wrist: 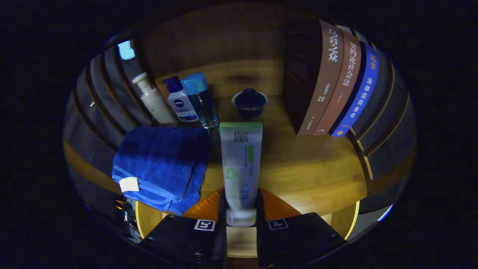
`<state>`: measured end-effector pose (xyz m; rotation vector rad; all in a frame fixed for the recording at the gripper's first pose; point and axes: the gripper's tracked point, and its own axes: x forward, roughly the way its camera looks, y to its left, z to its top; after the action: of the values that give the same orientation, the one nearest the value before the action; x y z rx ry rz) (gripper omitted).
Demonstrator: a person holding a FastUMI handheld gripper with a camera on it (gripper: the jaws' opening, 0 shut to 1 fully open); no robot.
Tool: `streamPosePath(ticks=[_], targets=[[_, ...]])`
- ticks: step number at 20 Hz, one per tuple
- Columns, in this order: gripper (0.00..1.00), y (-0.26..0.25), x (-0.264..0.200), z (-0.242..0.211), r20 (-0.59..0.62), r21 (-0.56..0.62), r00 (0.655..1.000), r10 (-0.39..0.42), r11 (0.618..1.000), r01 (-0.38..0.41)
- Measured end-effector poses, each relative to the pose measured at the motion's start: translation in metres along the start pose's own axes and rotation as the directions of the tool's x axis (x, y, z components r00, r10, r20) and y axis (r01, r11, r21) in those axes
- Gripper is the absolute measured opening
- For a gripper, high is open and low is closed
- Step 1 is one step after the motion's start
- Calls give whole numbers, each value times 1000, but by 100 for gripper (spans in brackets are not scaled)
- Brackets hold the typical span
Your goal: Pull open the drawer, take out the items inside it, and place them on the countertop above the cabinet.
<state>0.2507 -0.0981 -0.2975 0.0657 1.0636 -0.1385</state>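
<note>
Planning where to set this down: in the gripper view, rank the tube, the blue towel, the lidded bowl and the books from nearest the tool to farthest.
1. Tube: clamped between the tool fingers.
2. Blue towel: just ahead, left of the tube.
3. Lidded bowl: beyond the tube's far end.
The books, standing to the right, are too close to the bowl to rank.

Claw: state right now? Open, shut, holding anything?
Claw: shut on the tube, both fingers pressing its cap end, above the countertop.
</note>
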Motion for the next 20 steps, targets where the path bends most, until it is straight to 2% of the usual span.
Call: streamPosePath(ticks=[3,6,10,13,20], targets=[[36,-8,15,-5,-41,5,999,-21,1000,22],[45,-8,20,0,-30,29,999,-12,999,13],[99,-2,5,17,52,19,999,6,1000,-7],[99,-4,-17,15,84,14,996,-1,1000,0],[99,2,-99,-9,265,5,964,11,1000,-13]])
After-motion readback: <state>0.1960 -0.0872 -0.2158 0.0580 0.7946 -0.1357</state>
